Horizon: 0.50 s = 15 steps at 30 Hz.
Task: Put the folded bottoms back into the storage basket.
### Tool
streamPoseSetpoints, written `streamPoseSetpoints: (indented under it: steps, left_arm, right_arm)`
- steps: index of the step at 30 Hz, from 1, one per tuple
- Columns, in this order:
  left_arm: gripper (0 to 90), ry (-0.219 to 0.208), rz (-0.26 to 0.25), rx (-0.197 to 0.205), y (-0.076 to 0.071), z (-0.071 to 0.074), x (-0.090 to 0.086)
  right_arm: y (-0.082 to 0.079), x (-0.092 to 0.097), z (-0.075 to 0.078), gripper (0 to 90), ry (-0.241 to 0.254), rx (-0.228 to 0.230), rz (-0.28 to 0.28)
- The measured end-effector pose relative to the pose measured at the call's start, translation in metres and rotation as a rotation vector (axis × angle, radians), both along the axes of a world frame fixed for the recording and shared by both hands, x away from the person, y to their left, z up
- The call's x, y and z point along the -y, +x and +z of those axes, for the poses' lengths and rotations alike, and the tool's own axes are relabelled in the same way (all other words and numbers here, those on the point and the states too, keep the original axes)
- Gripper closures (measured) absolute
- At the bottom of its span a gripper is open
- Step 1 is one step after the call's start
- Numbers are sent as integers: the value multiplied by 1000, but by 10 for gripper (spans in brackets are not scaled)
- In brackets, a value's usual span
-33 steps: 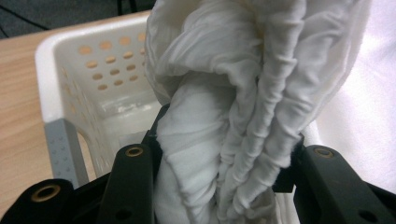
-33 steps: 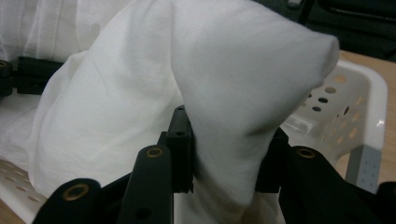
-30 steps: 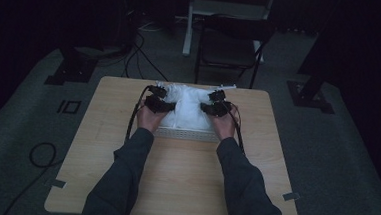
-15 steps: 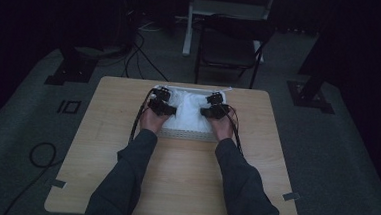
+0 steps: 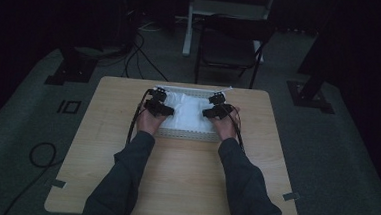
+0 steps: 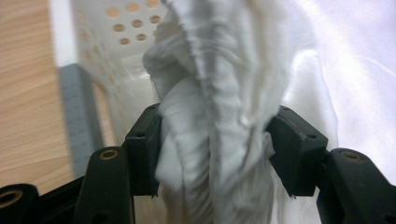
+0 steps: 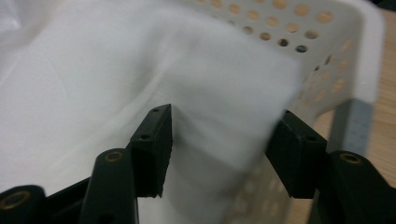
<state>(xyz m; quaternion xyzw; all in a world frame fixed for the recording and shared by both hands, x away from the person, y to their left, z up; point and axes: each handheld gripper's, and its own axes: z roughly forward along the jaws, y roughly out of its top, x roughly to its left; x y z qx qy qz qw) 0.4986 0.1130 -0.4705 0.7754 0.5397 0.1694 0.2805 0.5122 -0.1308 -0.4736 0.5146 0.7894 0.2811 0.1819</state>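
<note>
White cloth [image 5: 188, 112] lies in the perforated basket [image 5: 184, 134] on the table [image 5: 184, 177]. Left claw [image 6: 212, 140] has just been opening, a bunched fold between its jaws, touching both. Right claw [image 7: 224, 144], also opening, stands clear of the cloth.

High view looks down over the table [image 5: 174, 176] from the person's side; both gripper views sit close inside the same perforated basket [image 7: 336, 28].
</note>
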Motion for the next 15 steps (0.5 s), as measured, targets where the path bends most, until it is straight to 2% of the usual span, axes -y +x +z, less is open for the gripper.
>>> streamPoseSetpoints:
  steps: [3,6,11,15]
  left_arm:
    - [431,-16,24,52,-6,7,-11]
    - [490,-28,27,106,-12,18,-21]
    - [562,-32,32,154,-19,30,-36]
    - [584,-48,32,190,-27,33,-49]
  right_arm:
    - [-3,3,4,402,7,19,-3]
    - [-7,8,8,394,20,35,-3]
    - [-16,19,16,394,56,76,-6]
    - [-26,35,23,396,85,120,-16]
